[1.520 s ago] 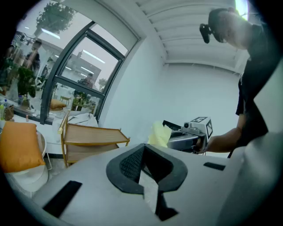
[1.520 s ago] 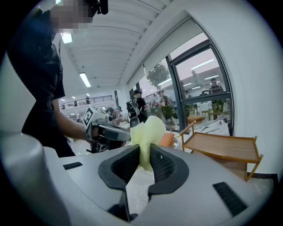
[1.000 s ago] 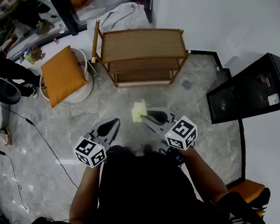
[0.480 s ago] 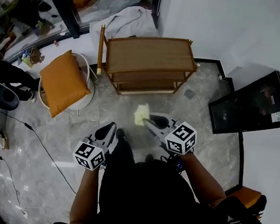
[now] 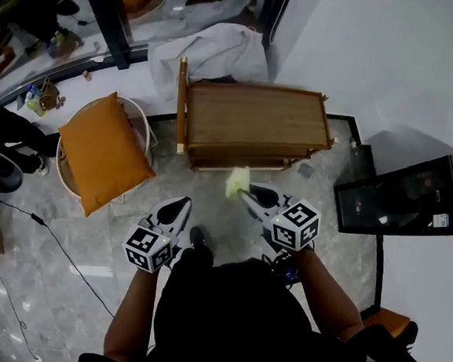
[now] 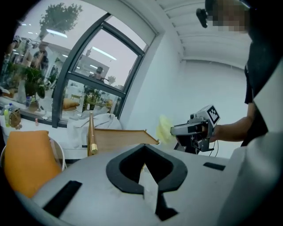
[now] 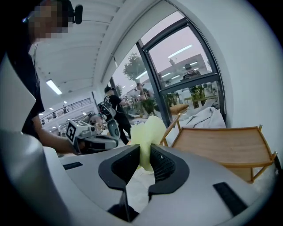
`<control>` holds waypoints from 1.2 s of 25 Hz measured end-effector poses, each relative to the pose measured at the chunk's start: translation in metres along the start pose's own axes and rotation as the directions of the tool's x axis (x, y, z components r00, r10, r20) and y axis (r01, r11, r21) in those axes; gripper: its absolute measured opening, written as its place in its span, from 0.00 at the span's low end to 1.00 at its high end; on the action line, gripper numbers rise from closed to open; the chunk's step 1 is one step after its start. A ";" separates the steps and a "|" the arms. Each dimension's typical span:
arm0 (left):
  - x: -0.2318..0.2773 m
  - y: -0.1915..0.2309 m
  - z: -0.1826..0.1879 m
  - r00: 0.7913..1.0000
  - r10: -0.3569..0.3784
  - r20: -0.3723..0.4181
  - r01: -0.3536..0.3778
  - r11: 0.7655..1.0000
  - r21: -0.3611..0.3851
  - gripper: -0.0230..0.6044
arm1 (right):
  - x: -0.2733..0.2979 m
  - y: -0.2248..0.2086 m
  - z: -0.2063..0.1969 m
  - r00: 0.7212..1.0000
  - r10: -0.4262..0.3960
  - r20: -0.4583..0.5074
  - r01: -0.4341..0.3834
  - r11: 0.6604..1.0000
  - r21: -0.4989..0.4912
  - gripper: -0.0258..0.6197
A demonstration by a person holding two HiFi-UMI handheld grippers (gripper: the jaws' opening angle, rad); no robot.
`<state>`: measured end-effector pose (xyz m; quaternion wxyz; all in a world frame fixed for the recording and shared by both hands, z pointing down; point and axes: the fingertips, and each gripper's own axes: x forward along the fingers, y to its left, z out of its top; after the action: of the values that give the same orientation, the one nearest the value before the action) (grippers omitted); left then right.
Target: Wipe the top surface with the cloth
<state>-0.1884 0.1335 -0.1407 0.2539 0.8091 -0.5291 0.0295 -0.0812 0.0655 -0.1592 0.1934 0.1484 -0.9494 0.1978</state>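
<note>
A wooden shelf unit stands against the white wall, its flat top (image 5: pixel 251 119) bare. My right gripper (image 5: pixel 247 194) is shut on a pale yellow cloth (image 5: pixel 237 182) that hangs in the air just short of the shelf's front edge. In the right gripper view the cloth (image 7: pixel 148 132) sticks up between the black pads, with the shelf top (image 7: pixel 221 143) ahead and to the right. My left gripper (image 5: pixel 178 208) hovers over the floor to the left, shut with nothing in it. The left gripper view shows its jaws (image 6: pixel 143 148) closed, the shelf top (image 6: pixel 117 139) ahead and the cloth (image 6: pixel 164 129) at right.
An orange cushion (image 5: pixel 103 150) lies on a white round chair left of the shelf. A black glass-fronted cabinet (image 5: pixel 403 192) stands at the right by the wall. A grey sheet (image 5: pixel 214 49) is heaped behind the shelf. Cables (image 5: pixel 49 224) run over the marble floor.
The person has stepped toward the shelf, so both grippers are nearer to it. The cloth stays in the right gripper and now hangs close to the shelf's front edge.
</note>
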 end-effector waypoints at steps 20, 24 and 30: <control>0.161 0.117 -0.184 0.983 0.182 -0.019 -0.183 0.980 -0.078 0.05 | 0.181 -0.152 -0.177 0.999 0.013 0.044 -0.008 0.994 -0.107 0.15; 0.173 0.131 -0.205 0.975 0.220 -0.023 -0.221 0.974 -0.048 0.05 | 0.198 -0.159 -0.197 0.997 0.028 0.066 -0.018 0.990 -0.137 0.15; 0.186 0.166 -0.220 0.969 0.246 0.032 -0.245 0.969 -0.033 0.05 | 0.236 -0.169 -0.213 0.998 0.031 0.056 -0.017 0.970 -0.241 0.15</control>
<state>-0.2027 0.0222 0.1727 0.2503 0.7341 -0.6300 0.0388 -0.1628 -0.0393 0.1760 0.1793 0.1184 -0.9734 0.0793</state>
